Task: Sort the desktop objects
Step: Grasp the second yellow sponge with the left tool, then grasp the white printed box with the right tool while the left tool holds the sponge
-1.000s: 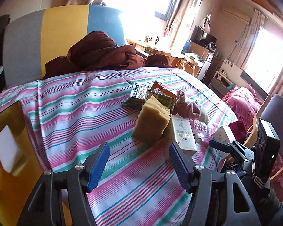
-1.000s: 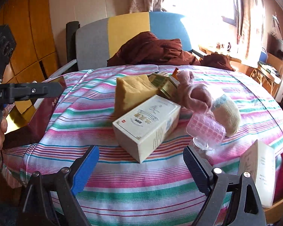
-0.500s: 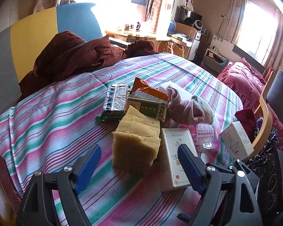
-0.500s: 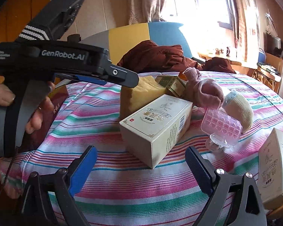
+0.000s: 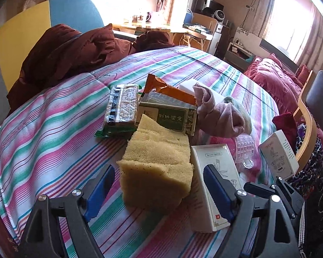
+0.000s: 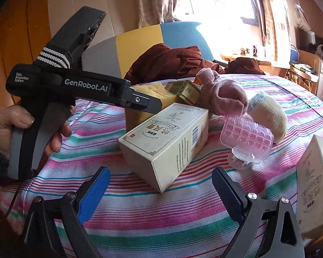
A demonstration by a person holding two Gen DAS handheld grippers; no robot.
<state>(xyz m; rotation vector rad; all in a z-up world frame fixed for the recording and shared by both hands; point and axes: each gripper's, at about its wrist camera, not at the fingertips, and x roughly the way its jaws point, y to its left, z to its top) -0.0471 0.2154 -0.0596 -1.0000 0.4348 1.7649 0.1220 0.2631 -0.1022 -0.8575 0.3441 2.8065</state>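
A pile of objects lies on the striped tablecloth [image 5: 53, 133]. My left gripper [image 5: 159, 190] is open, its blue pads either side of the near end of a yellow sponge [image 5: 159, 167], not pressing it. Beside the sponge lies a white box [image 5: 213, 185], with a green packet [image 5: 122, 109], a green tea box [image 5: 168, 118], an orange packet [image 5: 163, 88] and a pink sock [image 5: 217, 114] behind. My right gripper [image 6: 161, 193] is open just short of the white box [image 6: 168, 142], holding nothing. A pink clear clip [image 6: 247, 137] and a cream sock [image 6: 269, 111] lie to its right.
A second white box [image 6: 316, 185] sits at the table's right edge. A person's hand [image 6: 17, 120] holds the left tool's black body [image 6: 86, 86] above the table's left side. Dark red cloth [image 5: 71, 51] is heaped on a chair behind the table.
The left gripper swung right and came in close until its pads flank the sponge. It entered the right wrist view. The right gripper drew nearer the white box.
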